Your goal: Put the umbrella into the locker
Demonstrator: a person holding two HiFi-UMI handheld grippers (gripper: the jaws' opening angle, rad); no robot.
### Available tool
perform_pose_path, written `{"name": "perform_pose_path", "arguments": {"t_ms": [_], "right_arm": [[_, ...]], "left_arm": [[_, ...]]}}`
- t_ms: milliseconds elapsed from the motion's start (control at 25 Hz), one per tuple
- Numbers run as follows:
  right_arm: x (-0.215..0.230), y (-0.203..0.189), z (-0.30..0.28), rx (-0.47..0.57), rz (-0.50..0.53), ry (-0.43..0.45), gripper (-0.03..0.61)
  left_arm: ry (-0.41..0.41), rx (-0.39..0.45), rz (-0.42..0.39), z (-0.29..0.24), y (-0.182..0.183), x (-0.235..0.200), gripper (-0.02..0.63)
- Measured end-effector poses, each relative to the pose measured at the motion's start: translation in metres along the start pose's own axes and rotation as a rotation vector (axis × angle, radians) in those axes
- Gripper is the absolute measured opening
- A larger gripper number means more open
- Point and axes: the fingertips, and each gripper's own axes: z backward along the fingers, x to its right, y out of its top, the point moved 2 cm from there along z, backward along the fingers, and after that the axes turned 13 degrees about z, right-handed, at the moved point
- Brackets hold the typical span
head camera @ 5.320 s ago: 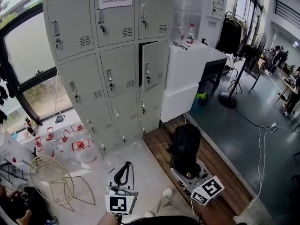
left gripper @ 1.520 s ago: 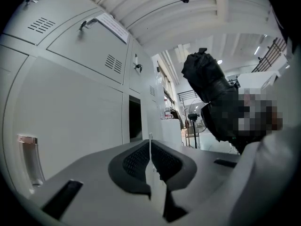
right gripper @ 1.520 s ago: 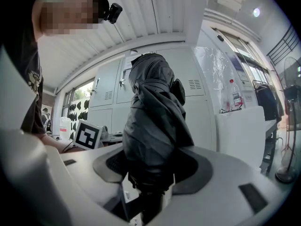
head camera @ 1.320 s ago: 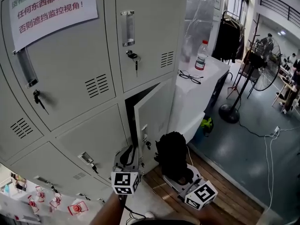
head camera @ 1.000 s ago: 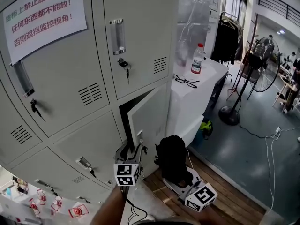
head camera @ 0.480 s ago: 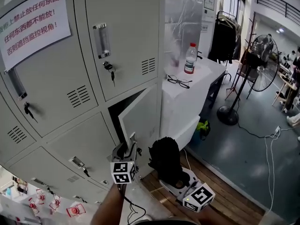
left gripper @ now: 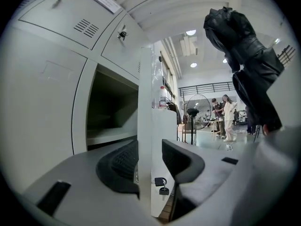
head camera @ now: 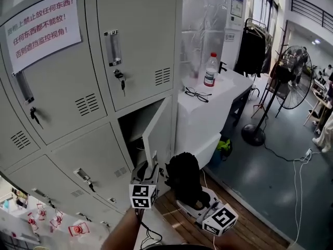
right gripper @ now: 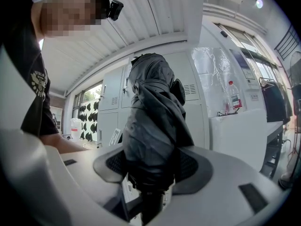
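The grey locker bank fills the head view's left. One middle compartment [head camera: 134, 129] is open and dark inside [left gripper: 113, 107], and its door [head camera: 158, 134] stands out towards me. My left gripper [head camera: 147, 172] is at the door's free edge [left gripper: 145, 126]. Its jaws [left gripper: 149, 157] have just been closing, with the edge between them, and I see no clear press. A folded black umbrella [head camera: 183, 178] stands upright in my right gripper [head camera: 200, 199], just right of the door. The right gripper [right gripper: 150, 166] is shut on the umbrella's lower end [right gripper: 153, 121]. The umbrella also hangs at the upper right of the left gripper view [left gripper: 244, 55].
A white counter [head camera: 208, 113] adjoins the lockers on the right, with a water bottle [head camera: 210, 70] and glasses [head camera: 197, 94] on it. Beyond stand a coat rack [head camera: 252, 51] and a floor fan [head camera: 291, 72]. A key [left gripper: 160, 186] hangs from the door's lock. People stand far off [left gripper: 225, 117].
My left gripper has moved up to the locker door's edge, and the door now stands wider open. The umbrella in the right gripper has shifted slightly with it.
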Motion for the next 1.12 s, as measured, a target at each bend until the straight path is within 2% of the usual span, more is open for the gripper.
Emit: {"name": "perform_pose_path", "arguments": {"t_ms": [240,880,1000,1120], "right_arm": [[0.008,0.000,0.015,0.004,0.012,0.021,0.264],[0.025,-0.010,0.065,0.009,0.028,0.049,0.264],[0.027,-0.015,0.068,-0.002,0.015,0.053,0.264],[0.026,-0.017,0.062,-0.005,-0.003,0.068,0.264]], "left_arm": [[-0.021,-0.006,-0.018,-0.001,-0.006,0.031,0.173],[-0.167,-0.030,-0.068,-0.025,-0.035,0.129,0.170],[-0.175,-0.049,-0.085,-0.025,-0.043,0.137,0.170],[-0.140,-0.047,-0.077,-0.015,-0.047,0.124,0.157]]}}
